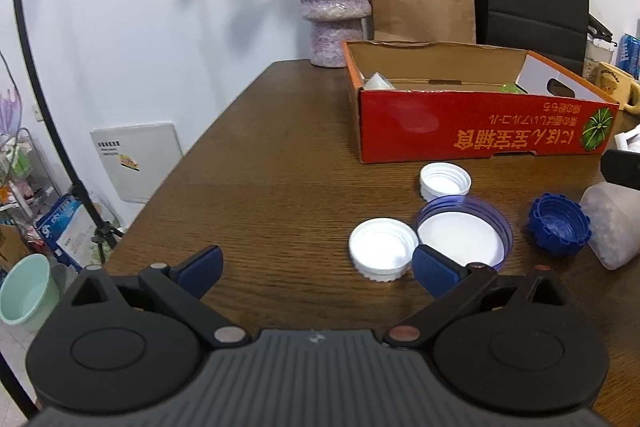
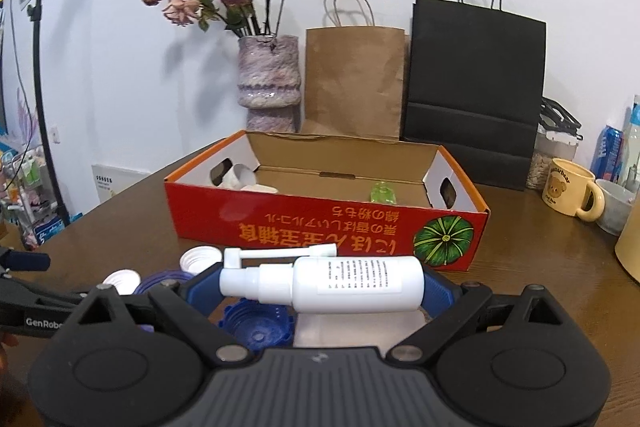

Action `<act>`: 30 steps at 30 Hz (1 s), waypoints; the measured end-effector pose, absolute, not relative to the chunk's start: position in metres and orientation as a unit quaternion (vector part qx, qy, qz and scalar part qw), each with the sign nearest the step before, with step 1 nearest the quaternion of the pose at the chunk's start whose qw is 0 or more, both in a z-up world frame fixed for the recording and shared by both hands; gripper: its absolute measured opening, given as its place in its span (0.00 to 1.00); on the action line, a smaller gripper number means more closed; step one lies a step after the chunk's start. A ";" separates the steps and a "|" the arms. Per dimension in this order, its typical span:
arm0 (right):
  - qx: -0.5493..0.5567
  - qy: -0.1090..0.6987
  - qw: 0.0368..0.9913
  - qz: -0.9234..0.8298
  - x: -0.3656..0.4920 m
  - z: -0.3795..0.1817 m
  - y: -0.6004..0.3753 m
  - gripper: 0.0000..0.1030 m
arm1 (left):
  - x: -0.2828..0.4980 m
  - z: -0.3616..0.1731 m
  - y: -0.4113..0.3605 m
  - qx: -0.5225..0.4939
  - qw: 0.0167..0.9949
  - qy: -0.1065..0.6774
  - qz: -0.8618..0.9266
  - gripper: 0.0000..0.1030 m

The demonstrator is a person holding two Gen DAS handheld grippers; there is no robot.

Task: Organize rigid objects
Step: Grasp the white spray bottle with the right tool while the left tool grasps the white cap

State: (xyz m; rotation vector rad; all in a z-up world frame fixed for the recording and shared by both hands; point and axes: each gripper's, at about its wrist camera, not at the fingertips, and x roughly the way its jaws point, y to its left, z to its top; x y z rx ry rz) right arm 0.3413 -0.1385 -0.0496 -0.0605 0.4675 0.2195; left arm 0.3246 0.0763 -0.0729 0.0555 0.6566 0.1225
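Right now the right tool is clamped on a white spray bottle, held sideways above the tabletop, with the red cardboard box just ahead of it. Meanwhile the left tool hangs with its fingers spread wide and empty; two white caps, a blue-rimmed lid and a blue cap lie ahead to its right.
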 end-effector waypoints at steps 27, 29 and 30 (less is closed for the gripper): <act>-0.010 0.218 0.969 0.112 0.354 -0.061 -0.150 0.94 | 0.337 -0.071 0.067 0.020 0.951 0.308 0.027 0.40; -0.009 0.217 0.970 0.112 0.354 -0.060 -0.149 0.94 | 0.336 -0.069 0.065 0.019 0.952 0.304 0.031 0.40; -0.009 0.217 0.970 0.112 0.354 -0.060 -0.149 0.94 | 0.335 -0.068 0.065 0.019 0.953 0.301 0.032 0.40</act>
